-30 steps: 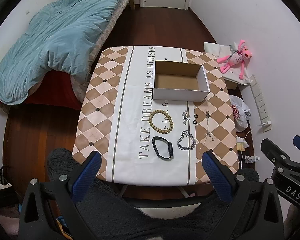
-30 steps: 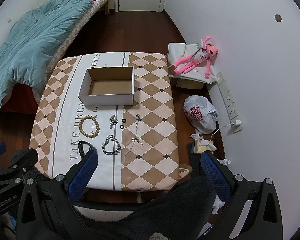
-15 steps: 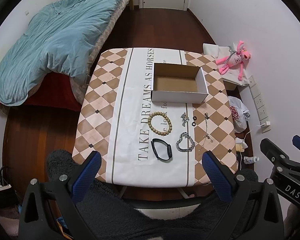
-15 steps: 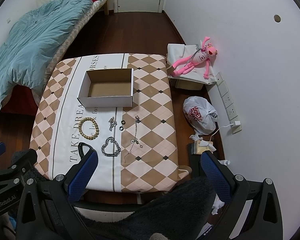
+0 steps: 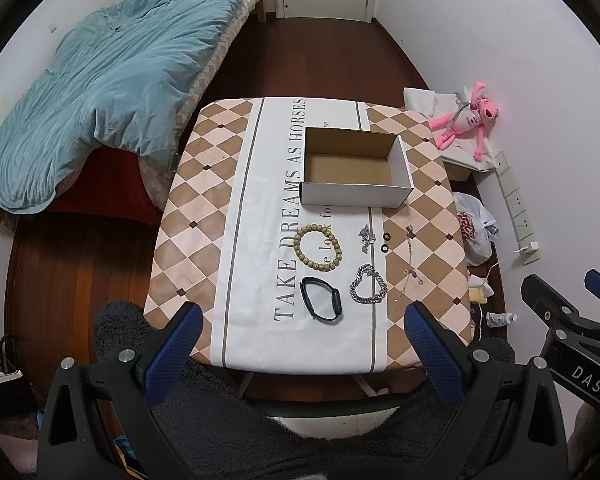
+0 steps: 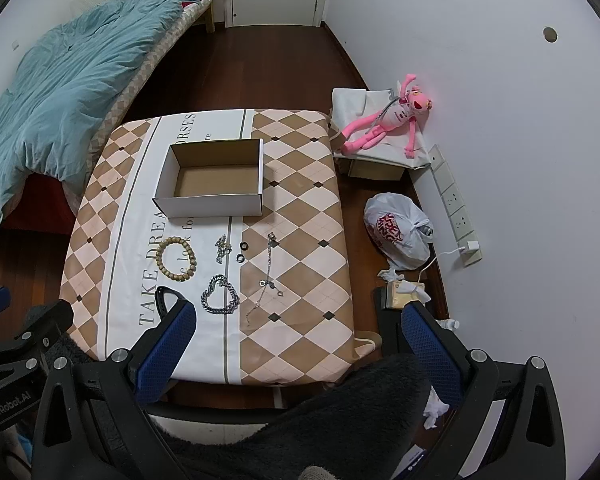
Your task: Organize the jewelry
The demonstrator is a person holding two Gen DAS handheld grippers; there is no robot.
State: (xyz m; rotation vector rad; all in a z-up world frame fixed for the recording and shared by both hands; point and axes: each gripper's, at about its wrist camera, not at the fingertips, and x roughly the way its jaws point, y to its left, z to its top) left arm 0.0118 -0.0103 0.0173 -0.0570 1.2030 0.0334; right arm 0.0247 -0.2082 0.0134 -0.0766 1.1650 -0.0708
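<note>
Even, diffuse indoor light with soft, faint shadows and no strong glare. Strong fisheye distortion bends the walls, and dark vignetting fills the corners. Focus is sharp throughout.

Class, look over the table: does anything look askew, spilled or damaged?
Nothing stands out. The box sits upright and empty; bead bracelet, black band, chain and thin chain lie flat on the table.

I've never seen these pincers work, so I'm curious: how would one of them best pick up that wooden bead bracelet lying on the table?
The bead bracelet lies flat as an open ring, so probably come straight down from above and pinch one arc of beads, one finger inside the loop, one outside. The near side looks easiest, though the black band lies close there.
</note>
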